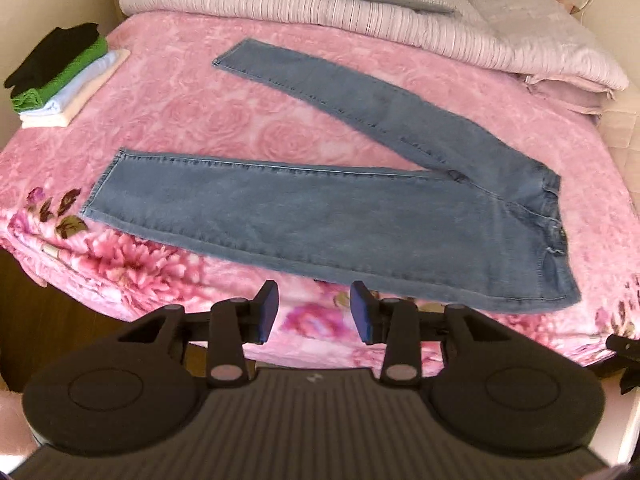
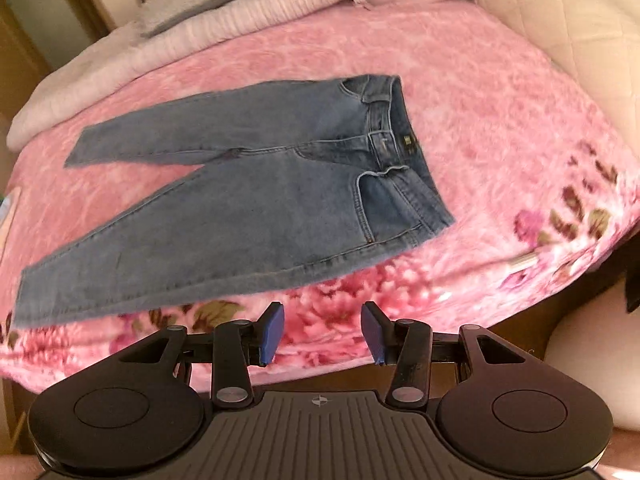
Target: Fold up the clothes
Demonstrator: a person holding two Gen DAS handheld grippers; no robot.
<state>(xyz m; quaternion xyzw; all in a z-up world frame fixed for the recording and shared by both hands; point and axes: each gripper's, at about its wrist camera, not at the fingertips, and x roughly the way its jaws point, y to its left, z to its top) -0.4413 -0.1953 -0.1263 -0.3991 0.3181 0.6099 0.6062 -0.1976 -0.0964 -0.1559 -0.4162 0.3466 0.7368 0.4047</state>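
You are standing at a big bed covered by a fuzzy pink blanket with rose flowers (image 1: 200,112), and a pale pink ribbed quilt (image 1: 240,8) is lying bunched along its far side. A pair of blue denim jeans (image 1: 320,216) is lying flat on the pink blanket with its two legs spread apart like a V.

Your left camera is showing both leg ends pointing left and the waist at the right. It is also showing a small stack of folded clothes, black, green, light blue and cream (image 1: 60,76), sitting at the far left corner. Your right camera is not showing that stack clearly, but it is showing the waist up close, with the waistband, the pockets and a small label.

Your left claw with blue pads (image 1: 314,314) is hanging half open and holding nothing. The near leg of the jeans is lying just past its tips. Your right claw with blue pads (image 2: 323,330) is also half open and empty, with the jeans near, just beyond it.
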